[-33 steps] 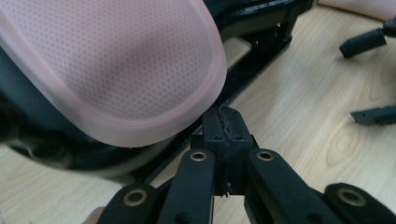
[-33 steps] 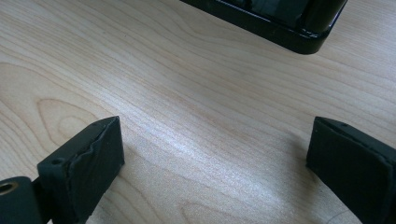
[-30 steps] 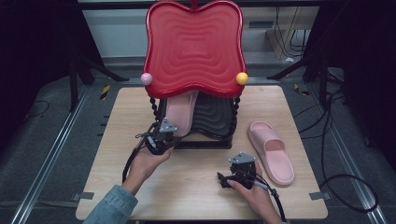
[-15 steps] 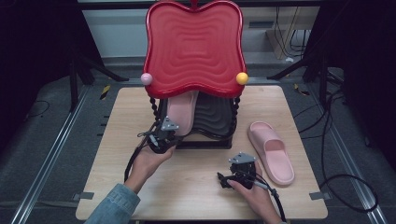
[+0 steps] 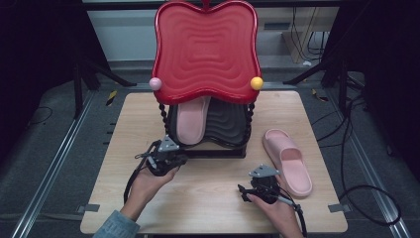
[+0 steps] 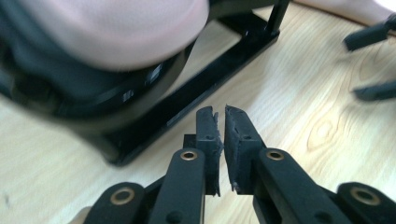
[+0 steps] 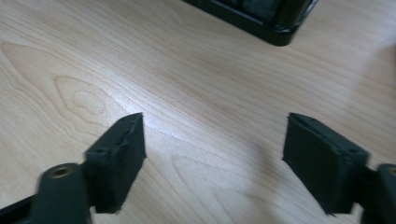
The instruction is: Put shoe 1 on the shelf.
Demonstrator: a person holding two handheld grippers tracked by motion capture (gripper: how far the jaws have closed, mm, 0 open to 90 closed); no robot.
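A pink slipper (image 5: 190,121) lies on the black lower shelf (image 5: 228,124) of a shoe rack with a red wavy top (image 5: 205,49). Its pale heel (image 6: 116,28) looms above the rack's black base bar (image 6: 210,79) in the left gripper view. My left gripper (image 5: 168,151) (image 6: 222,112) sits just in front of that bar. Its jaws have just been opening to a narrow slit, with nothing between them. The second pink slipper (image 5: 289,161) rests on the table at the right. To its left, my right gripper (image 5: 260,178) (image 7: 215,130) has just been closing but still stands wide over bare wood.
The wooden table (image 5: 208,203) carries the rack at its back centre. A corner of the rack's base (image 7: 261,21) lies ahead of the right gripper. Cables trail from both grippers toward the near edge. Dark stands and floor cables surround the table.
My left gripper has drawn back from the slipper's heel toward the near side of the table. The slipper stays on the shelf. The right hand has kept its place.
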